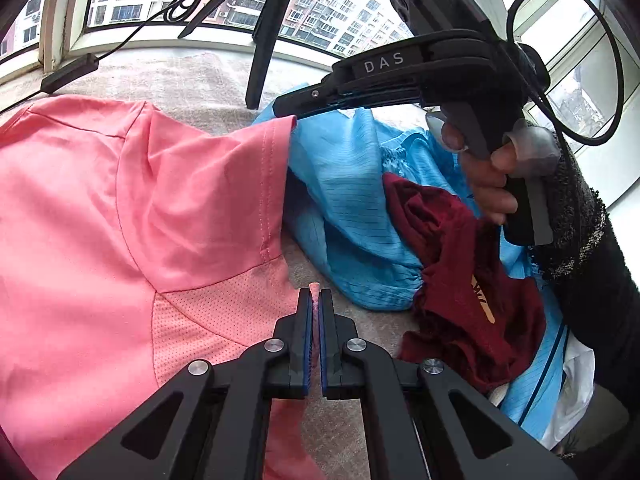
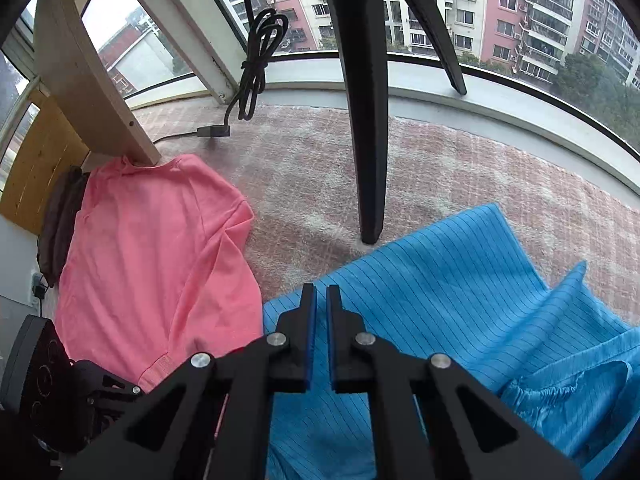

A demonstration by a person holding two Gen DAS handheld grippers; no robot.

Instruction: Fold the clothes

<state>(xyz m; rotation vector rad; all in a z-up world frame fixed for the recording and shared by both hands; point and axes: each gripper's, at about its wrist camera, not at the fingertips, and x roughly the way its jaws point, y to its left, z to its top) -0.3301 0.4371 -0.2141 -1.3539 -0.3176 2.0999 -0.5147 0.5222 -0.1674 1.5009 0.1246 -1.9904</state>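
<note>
A pink T-shirt (image 1: pixel 100 220) lies spread on the carpet, its neck toward the window in the right wrist view (image 2: pixel 152 260). My left gripper (image 1: pixel 315 294) is shut on the shirt's near edge, and a sliver of pink shows between the blue pads. My right gripper (image 2: pixel 321 292) hovers over a blue striped garment (image 2: pixel 440 300) with its fingers nearly together and nothing between them. In the left wrist view the right gripper (image 1: pixel 286 110) sits past the pink sleeve (image 1: pixel 272 168), held by a hand (image 1: pixel 488 184).
A dark red garment (image 1: pixel 460 280) lies crumpled on the blue garment (image 1: pixel 352 208), with white cloth (image 1: pixel 576 392) beside it. A black tripod leg (image 2: pixel 368 140) stands on the carpet (image 2: pixel 460 168). A coiled cable (image 2: pixel 256 60) and a wooden board (image 2: pixel 88 80) are near the window.
</note>
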